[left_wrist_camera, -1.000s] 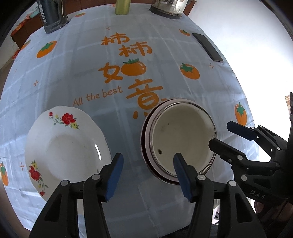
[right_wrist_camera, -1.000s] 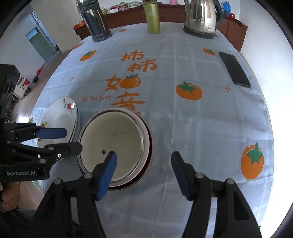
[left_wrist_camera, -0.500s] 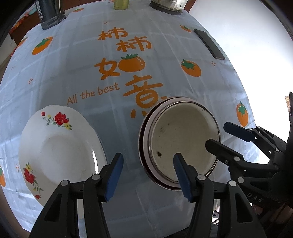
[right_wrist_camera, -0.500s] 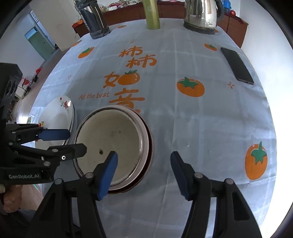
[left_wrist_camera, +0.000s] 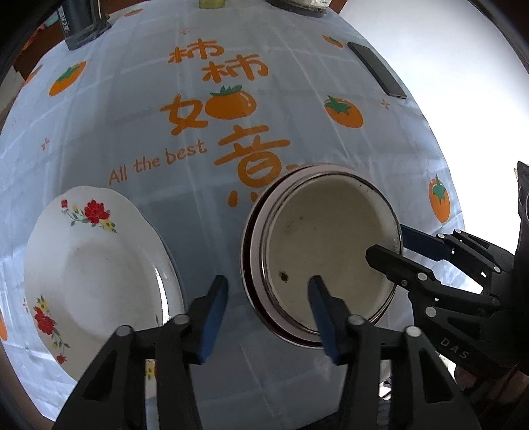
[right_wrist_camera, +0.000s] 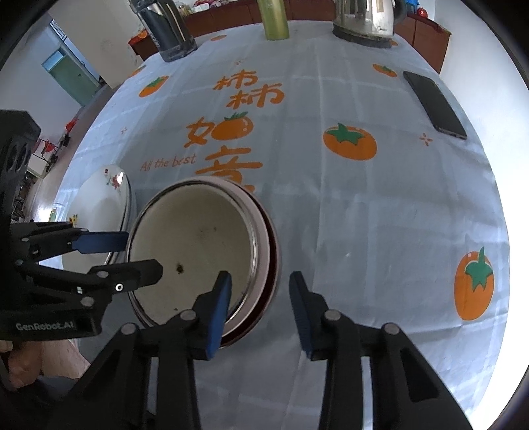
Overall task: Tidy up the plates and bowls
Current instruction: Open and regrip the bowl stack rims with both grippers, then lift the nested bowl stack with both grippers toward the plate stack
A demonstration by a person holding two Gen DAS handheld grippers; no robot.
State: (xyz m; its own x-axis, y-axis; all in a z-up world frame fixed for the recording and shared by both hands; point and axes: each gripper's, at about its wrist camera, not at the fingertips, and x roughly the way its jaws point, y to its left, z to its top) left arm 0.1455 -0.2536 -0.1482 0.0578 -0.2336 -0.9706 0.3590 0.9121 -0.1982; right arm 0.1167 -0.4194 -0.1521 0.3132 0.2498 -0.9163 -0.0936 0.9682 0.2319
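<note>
A cream enamel bowl with a dark rim (left_wrist_camera: 327, 244) sits nested on a wider pinkish dish on the tablecloth; it also shows in the right wrist view (right_wrist_camera: 195, 244). A white plate with red flowers (left_wrist_camera: 92, 271) lies to its left, seen also in the right wrist view (right_wrist_camera: 102, 201). My left gripper (left_wrist_camera: 267, 314) is open, its jaws straddling the bowl's left rim. My right gripper (right_wrist_camera: 259, 311) is open, its jaws straddling the bowl's right rim. Each gripper shows in the other's view.
A black phone (right_wrist_camera: 434, 104) lies at the table's right edge. A kettle (right_wrist_camera: 363, 20), a green bottle (right_wrist_camera: 272, 16) and a dark bottle (right_wrist_camera: 168, 29) stand at the far edge. The table's near edge is just below the dishes.
Both grippers have closed in on the bowl from either side. Their jaws now straddle its rim; both stay open.
</note>
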